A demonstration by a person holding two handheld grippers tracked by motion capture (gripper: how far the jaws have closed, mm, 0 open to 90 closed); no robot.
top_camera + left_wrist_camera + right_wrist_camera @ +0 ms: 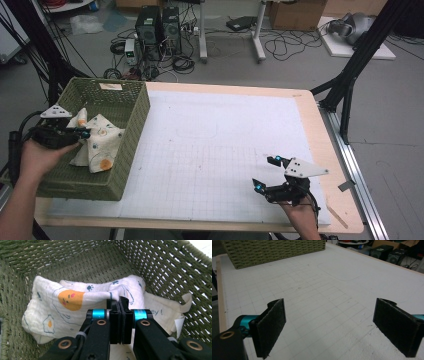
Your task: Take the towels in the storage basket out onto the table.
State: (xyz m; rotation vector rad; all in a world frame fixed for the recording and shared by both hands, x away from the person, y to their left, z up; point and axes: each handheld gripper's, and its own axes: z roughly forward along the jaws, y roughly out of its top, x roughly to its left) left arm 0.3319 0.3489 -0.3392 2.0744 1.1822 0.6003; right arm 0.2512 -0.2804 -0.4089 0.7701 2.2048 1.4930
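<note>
A green woven basket [134,116] sits on the left part of the desk [320,130], near its front left corner. Inside it lies a crumpled white cloth [102,142] printed with fried eggs, paw prints and an orange smiling face.

The left hand-held gripper [86,134] reaches into the basket from the desk's left edge. In the left gripper view its jaws are pressed together on a raised fold of the cloth, near the cloth's upper edge. The rest of the cloth lies slack on the basket floor, spread mostly across the jaws' line rather than along it.

The right hand-held gripper [265,174] hovers near the front right corner of the desk, well apart from the basket, its jaws spread wide with nothing between them.

Judging from this, the left hand alone has the cloth; any lift would go upward, over the basket's wall.
</note>
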